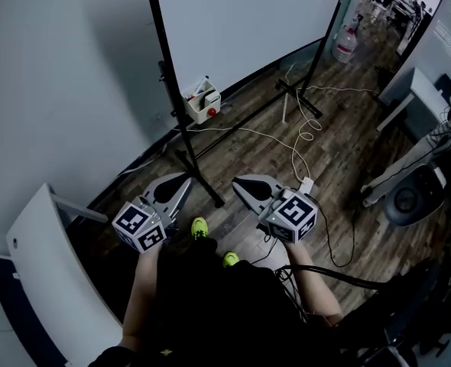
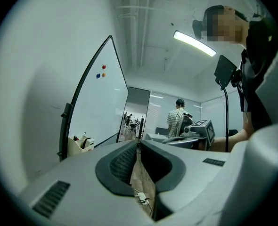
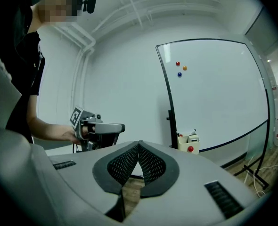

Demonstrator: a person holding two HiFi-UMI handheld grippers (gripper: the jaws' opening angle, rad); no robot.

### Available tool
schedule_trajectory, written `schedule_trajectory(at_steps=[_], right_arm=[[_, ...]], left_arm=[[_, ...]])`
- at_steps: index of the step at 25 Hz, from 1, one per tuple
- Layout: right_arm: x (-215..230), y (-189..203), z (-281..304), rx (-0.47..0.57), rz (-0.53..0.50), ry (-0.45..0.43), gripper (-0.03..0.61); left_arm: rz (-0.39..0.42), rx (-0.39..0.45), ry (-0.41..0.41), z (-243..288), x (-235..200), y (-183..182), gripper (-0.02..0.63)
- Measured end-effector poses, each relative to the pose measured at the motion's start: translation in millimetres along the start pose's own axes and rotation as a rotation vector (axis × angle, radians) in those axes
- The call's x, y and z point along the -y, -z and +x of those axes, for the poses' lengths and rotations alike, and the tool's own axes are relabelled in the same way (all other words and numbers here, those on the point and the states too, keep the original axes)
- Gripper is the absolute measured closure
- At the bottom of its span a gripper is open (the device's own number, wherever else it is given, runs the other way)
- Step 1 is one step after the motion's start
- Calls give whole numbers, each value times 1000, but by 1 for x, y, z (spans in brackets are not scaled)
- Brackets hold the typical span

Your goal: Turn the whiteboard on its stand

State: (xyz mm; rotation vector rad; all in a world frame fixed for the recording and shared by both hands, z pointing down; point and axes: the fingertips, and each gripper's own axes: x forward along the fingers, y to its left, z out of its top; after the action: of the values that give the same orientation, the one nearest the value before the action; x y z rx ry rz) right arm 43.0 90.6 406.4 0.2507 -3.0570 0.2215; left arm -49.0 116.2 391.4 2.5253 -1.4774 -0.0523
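whiteboard (image 1: 248, 21): far side of the room, ahead of both grippers, held upright between 2 black posts; neither gripper touches it.
left gripper (image 1: 186, 180): jaw tips all but pressed together, nothing between them; it sits near the foot of the left post.
right gripper (image 1: 242, 182): jaws pressed together at the tips, empty; just right of the left one.
handling: likely a stiff, flat panel, light for its size but wide, so it should swing with some momentum once freed.
surface: glossy white and smooth, probably slippery for ribbed pads; the face offers no purchase.
where to hold: the thin dark frame edge looks the best place to pinch or push, low on a long side and away from the pivot line.
left post (image 1: 164, 67): slim black tube with a small clamp fitting partway up, possibly the pivot lock; I cannot tell whether it is tight.
tray (image 1: 202, 102): small pale box of markers hanging at the board's lower left corner; its loose contents could spill if the board tips over.
magnets (image 3: 179, 68): 3 small round dots, red, orange and blue, high on the board.
floor (image 1: 340, 128): dark wood planks, with a pale cable (image 1: 302, 140) looping near the right foot.
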Motion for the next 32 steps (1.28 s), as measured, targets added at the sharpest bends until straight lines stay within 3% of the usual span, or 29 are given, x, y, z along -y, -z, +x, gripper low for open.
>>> schedule_trajectory(at_steps=[16, 20, 32], right_arm=[[66, -6, 60, -44, -10, 62, 574], [86, -14, 80, -50, -11, 72, 574], [130, -34, 139, -52, -8, 128, 574]], left_arm=[[21, -1, 47, 48, -86, -22, 588], [31, 0, 44, 62, -116, -35, 560], [90, -6, 67, 94, -193, -77, 556]])
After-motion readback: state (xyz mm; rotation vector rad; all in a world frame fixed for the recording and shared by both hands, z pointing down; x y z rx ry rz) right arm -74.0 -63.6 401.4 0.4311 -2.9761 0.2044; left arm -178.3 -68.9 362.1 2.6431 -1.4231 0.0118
